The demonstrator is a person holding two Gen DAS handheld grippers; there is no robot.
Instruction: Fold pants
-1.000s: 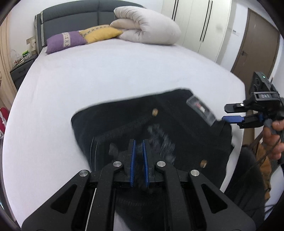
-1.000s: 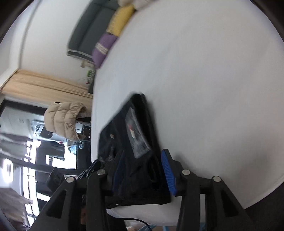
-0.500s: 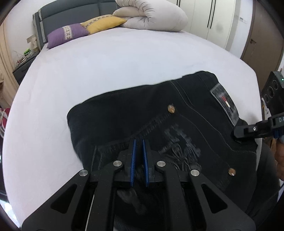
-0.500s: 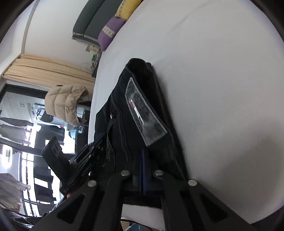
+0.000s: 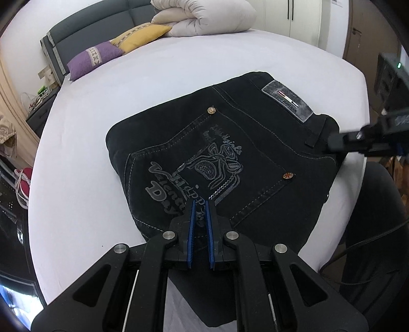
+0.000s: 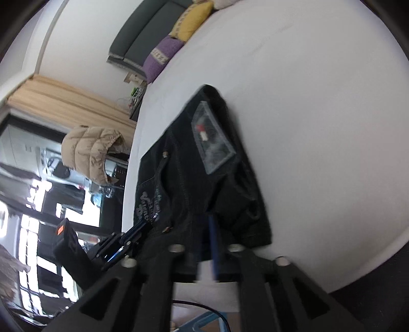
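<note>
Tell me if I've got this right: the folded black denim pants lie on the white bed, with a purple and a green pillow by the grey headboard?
Nearly. The folded black denim pants lie on the white bed, but the pillow beside the purple pillow is yellow, not green, as the left wrist view shows.

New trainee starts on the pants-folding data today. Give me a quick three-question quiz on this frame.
1. True or false: the black pants lie folded on the white bed.
2. Which pillow sits nearer the rolled duvet: A) purple pillow, B) yellow pillow?
3. Fill in: the grey brand patch sits along the pants' ____.

Key: 1 true; 2 B; 3 waistband.
</note>
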